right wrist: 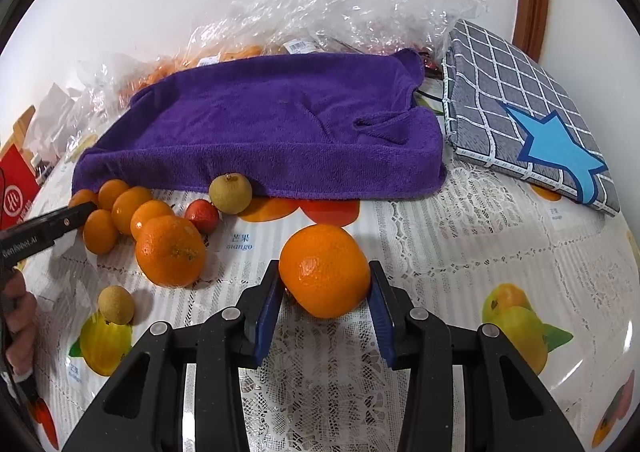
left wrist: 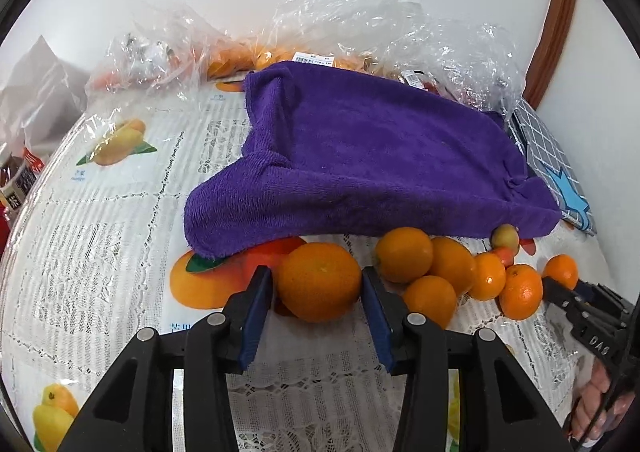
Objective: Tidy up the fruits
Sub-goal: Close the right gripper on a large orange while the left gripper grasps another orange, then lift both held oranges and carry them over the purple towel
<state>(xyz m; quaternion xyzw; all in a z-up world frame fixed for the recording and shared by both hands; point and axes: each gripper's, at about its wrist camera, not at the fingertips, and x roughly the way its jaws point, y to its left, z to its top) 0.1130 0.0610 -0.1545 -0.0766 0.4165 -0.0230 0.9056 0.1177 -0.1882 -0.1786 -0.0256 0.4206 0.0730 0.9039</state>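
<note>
- Lowest in the left wrist view, the left tool [left wrist: 318, 288] has its blue pads on either side of a large orange [left wrist: 319, 281]; the pads appear to touch its sides, so I judge it clamped, though how firmly cannot be told.
- Lowest in the right wrist view, the right tool [right wrist: 325, 278] brackets a second orange [right wrist: 325, 270] the same way, pads against both flanks, the fruit resting on or just above the desk [right wrist: 460, 252].
- Each fruit sits dead centre between its tool's fingers, straight ahead; being round, neither has a long axis to line up with.
- Outward from the left tool, a cluster of smaller oranges [left wrist: 460, 272] lies to the right of centre, touching one another, with the right tool's tip just beside the far end.
- In the right view a loose orange [right wrist: 171, 251] sits left of centre, a brown longan [right wrist: 231, 193] and a small red fruit [right wrist: 203, 215] above it, and another longan [right wrist: 116, 304] at lower left.
- The purple towel [right wrist: 264, 124] fills mid-frame, seemingly draped over a tray, a likely spot for the fruit; both tools are near its front edge.
- The desk wears a lace cloth printed with fruit; crumpled clear bags [right wrist: 340, 0] and a grey checked cushion [right wrist: 516, 100] lie by the white wall.
</note>
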